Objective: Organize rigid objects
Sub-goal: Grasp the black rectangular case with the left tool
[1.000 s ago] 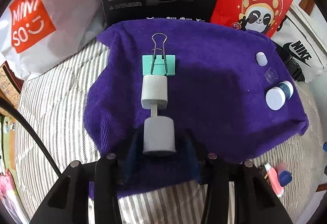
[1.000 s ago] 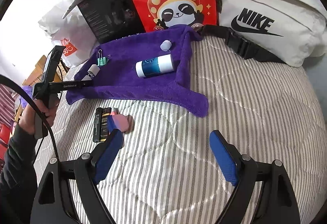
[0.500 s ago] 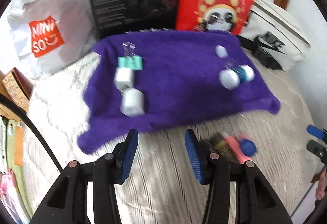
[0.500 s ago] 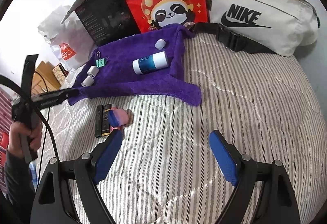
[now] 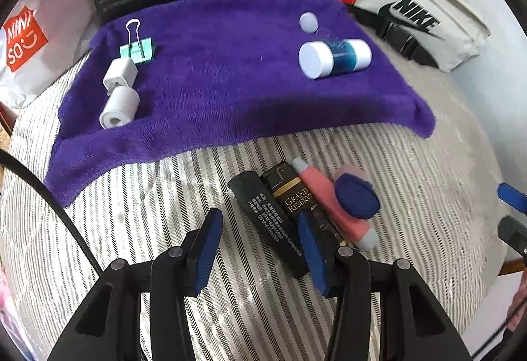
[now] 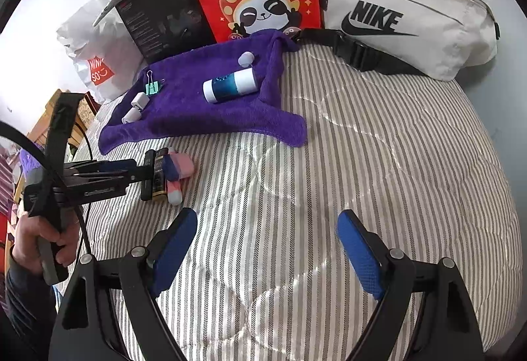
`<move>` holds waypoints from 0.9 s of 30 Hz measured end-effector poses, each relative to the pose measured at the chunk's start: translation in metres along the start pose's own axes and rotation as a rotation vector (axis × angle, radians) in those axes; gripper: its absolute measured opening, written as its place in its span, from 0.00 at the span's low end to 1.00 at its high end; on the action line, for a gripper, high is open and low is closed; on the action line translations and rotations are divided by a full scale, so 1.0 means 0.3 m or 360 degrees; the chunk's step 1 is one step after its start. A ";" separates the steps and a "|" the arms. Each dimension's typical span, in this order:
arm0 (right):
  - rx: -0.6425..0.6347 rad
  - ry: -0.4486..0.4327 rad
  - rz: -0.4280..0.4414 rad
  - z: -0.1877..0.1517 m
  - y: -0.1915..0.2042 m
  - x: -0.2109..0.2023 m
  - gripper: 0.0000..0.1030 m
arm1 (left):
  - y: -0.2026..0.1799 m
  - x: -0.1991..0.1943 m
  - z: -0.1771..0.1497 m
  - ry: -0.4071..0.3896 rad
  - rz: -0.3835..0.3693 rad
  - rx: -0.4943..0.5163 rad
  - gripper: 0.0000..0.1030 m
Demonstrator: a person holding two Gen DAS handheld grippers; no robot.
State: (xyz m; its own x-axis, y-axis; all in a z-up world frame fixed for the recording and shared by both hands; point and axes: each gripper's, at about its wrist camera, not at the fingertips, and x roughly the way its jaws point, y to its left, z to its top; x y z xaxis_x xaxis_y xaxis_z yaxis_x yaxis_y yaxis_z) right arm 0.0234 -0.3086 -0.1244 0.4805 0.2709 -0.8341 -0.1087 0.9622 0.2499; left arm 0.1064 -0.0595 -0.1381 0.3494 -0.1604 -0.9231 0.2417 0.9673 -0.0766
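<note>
Left wrist view, left hand-held gripper (image 5: pixel 257 245): jaws apart, nothing between the pads, low over the striped bed (image 5: pixel 131 229).
Left wrist view, black bar (image 5: pixel 268 222): lying on the bed at about 1 o'clock from the fingertips, near end just inside the right pad; long axis from 11 o'clock at the far end to 5 o'clock at the near end.
Left wrist view, neighbours: dark gold-lettered pack (image 5: pixel 299 199) touching the bar's right side, then pink tube (image 5: pixel 332 206) with a blue puff (image 5: pixel 357 196) resting on it, all roughly parallel.
Left wrist view, purple towel (image 5: pixel 230 91): farther off at 12 o'clock, carrying a green binder clip (image 5: pixel 138 46), a white adapter (image 5: pixel 118 97), a blue-and-white bottle (image 5: pixel 334 58) and a small round cap (image 5: pixel 308 22).
Right wrist view, right hand-held gripper (image 6: pixel 266 249): jaws wide apart and empty, above bare bed, well apart from everything.
Right wrist view, cluster: at about 10 o'clock, with the left hand-held gripper's tips at the black bar (image 6: pixel 149 175).
Judgement, nearer arm: left, plainly.
Judgement, coming move: probably a small shift to the right and a twist to square the pads across the bar's long axis; risk of catching the pack alongside.
</note>
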 end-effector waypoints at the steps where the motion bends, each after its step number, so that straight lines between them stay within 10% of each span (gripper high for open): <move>1: 0.0006 0.0009 0.0006 -0.004 -0.004 0.003 0.84 | 0.001 0.000 0.003 -0.0002 -0.0002 -0.0005 0.46; 27: 0.0032 0.0104 0.0064 -0.019 -0.029 0.083 0.84 | 0.009 0.021 -0.014 0.0071 0.0131 0.0012 0.56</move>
State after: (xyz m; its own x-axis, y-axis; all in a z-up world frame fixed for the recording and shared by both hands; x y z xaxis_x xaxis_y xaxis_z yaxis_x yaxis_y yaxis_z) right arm 0.0314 -0.3102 -0.1503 0.4184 0.3110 -0.8534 -0.1089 0.9499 0.2928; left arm 0.1053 -0.0572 -0.1456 0.3279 -0.0716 -0.9420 0.2205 0.9754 0.0026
